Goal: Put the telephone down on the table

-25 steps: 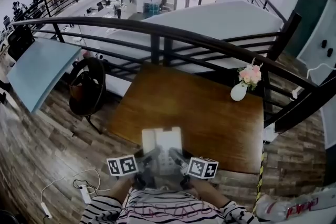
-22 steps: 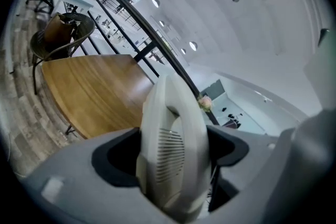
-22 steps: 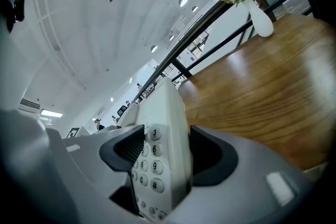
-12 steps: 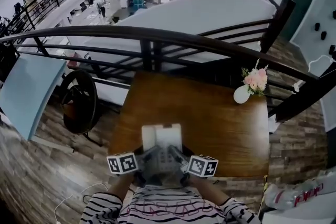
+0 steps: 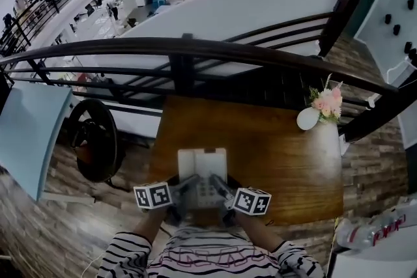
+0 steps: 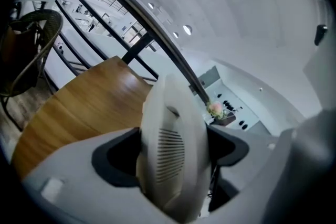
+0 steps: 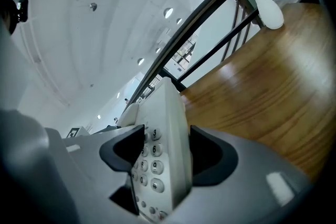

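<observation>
**Telephone** (image 5: 202, 167): white desk set, carried between both tongs over the near edge of the table (image 5: 280, 159). Whether its base touched the wood could not be told.

**Left gripper** (image 6: 172, 150): jaws closed on the handset side, with the grilled end standing up between them.

**Right gripper** (image 7: 165, 157): jaws set wide yet clamped on the keypad side, keys showing between them.

**Table**: brown wood, bare except for a vase (image 5: 307, 118) of flowers at the far right corner, well apart from the phone.

**Step in hand, as judged**: bringing the set in and lowering it.

**Handling notes**:
- Both grips needed to stay level with each other so the body did not twist.
- A spot further in from the edge looked safer.
- The base should have met the wood flat.
- Release belonged only after the weight rested, both sides together, so the handset did not slip off its cradle.
</observation>
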A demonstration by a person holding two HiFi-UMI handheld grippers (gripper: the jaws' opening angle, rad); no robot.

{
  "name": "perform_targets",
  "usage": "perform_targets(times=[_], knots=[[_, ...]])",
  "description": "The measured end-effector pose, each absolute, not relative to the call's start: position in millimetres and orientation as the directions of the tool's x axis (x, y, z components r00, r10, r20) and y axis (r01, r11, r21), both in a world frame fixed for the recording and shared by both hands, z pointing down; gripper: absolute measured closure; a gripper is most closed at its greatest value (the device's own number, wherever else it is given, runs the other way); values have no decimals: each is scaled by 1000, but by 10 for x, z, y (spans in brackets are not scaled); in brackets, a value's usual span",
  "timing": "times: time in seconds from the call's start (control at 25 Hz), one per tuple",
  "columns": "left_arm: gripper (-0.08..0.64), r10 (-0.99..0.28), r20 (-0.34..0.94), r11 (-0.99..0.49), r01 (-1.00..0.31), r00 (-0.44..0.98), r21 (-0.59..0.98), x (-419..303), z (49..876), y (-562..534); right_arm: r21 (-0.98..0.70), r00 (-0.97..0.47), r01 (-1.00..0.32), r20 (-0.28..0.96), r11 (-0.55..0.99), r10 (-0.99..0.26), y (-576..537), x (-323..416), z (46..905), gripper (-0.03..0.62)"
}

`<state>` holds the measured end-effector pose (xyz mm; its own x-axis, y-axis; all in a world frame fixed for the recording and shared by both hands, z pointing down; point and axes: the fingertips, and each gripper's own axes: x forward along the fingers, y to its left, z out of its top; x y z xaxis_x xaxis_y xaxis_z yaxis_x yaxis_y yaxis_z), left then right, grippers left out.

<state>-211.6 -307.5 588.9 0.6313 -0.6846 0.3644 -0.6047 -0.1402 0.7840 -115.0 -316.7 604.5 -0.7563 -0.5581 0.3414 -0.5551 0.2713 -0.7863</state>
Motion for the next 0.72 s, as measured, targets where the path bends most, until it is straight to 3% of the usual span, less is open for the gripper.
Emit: perform_targets(times=[0.72], knots=[[169,-545,394,-208,-574,741,792,-2596,6482,-4467,-792,-639,-597,375,126,-672,-4379,-1620,6636,330]])
